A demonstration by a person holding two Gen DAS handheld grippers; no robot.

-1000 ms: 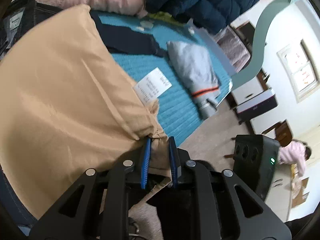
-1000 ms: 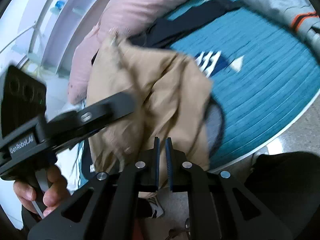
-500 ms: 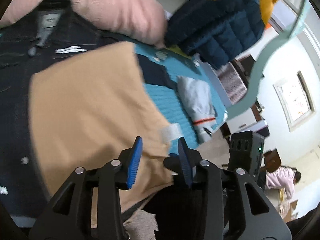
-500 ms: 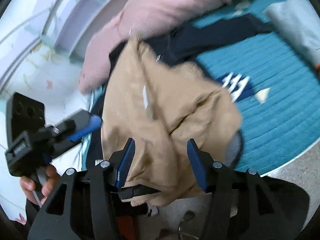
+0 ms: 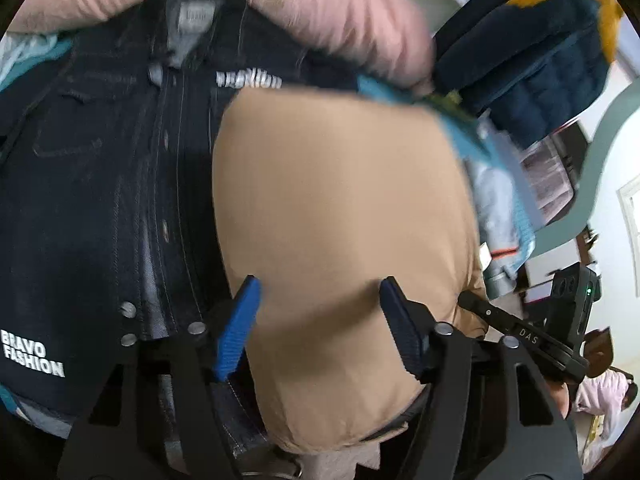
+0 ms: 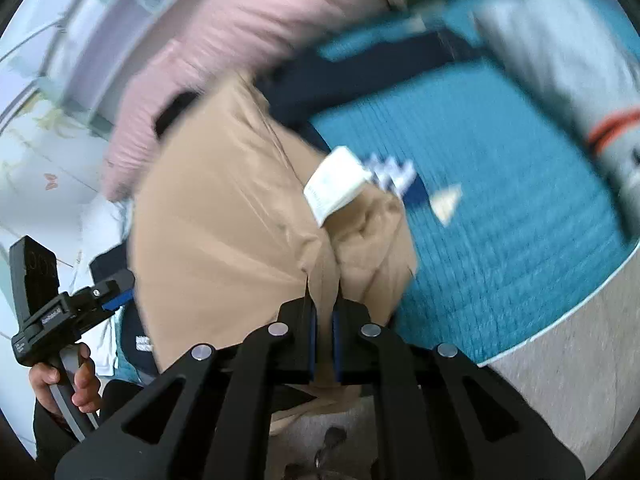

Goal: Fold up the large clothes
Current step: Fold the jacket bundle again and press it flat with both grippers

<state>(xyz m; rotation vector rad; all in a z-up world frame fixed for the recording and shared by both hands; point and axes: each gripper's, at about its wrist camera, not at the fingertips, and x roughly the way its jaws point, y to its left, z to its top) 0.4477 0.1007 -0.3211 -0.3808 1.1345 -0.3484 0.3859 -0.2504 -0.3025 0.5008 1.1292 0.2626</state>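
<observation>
A tan garment (image 5: 340,216) lies bunched and partly folded near the edge of a bed, its smooth, faintly glossy cloth spread over a dark denim jacket (image 5: 92,208) with white lettering. A white care label (image 6: 334,186) sticks up from a seam at the tan garment's creased right side, where a pinched fold of it rises from the teal bedspread (image 6: 500,216).

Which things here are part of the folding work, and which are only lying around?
In the job: tan smooth-fabric garment; right tool, closing on its edge; left tool, opening.

Lying about: dark denim jacket; pink padded coat; grey rolled garment; navy quilted jacket.
</observation>
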